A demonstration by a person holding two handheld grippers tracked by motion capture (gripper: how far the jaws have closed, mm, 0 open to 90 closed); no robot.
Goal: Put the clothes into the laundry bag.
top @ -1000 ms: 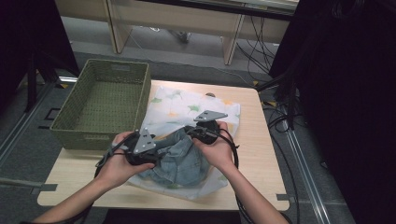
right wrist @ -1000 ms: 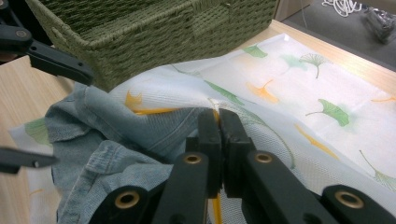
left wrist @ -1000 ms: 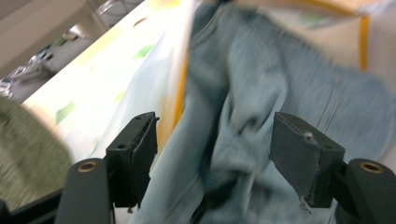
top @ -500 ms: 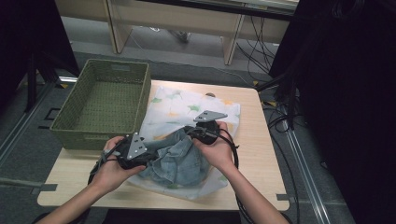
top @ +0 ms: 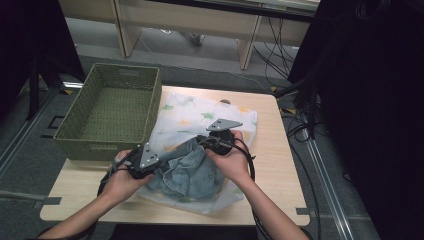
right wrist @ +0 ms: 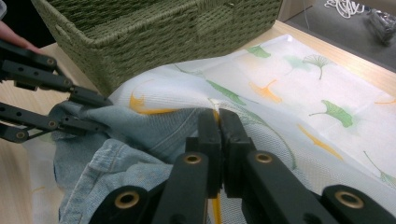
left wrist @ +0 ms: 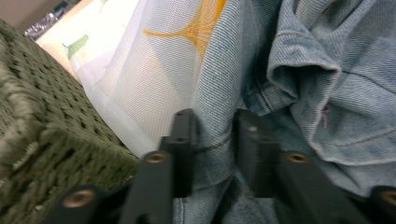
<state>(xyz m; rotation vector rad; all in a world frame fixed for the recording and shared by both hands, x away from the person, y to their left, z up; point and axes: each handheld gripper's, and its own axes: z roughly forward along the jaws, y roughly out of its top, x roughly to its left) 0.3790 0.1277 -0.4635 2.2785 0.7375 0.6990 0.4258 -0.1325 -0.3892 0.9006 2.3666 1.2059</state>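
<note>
A blue denim garment point(top: 187, 172) lies bunched on a white mesh bag point(top: 200, 112) printed with green and orange leaves, on the wooden table point(top: 280, 150). My left gripper point(top: 164, 160) is at the garment's left edge. In the left gripper view its jaws point(left wrist: 215, 126) clamp a thick denim fold point(left wrist: 327, 93). My right gripper point(top: 201, 141) is at the garment's far side. Its jaws point(right wrist: 218, 116) are pressed together on the edge of the mesh bag point(right wrist: 303, 93), just above the denim point(right wrist: 140, 135). The left gripper point(right wrist: 95, 112) shows there too, holding denim.
A green woven basket point(top: 110, 145) stands empty at the table's left, its wall close to my left gripper point(left wrist: 42, 140). Bare tabletop lies to the right of the bag. Cables run along the floor at the right.
My left hand has drawn its gripper slightly toward the near left with the denim. The right gripper has stayed where it was.
</note>
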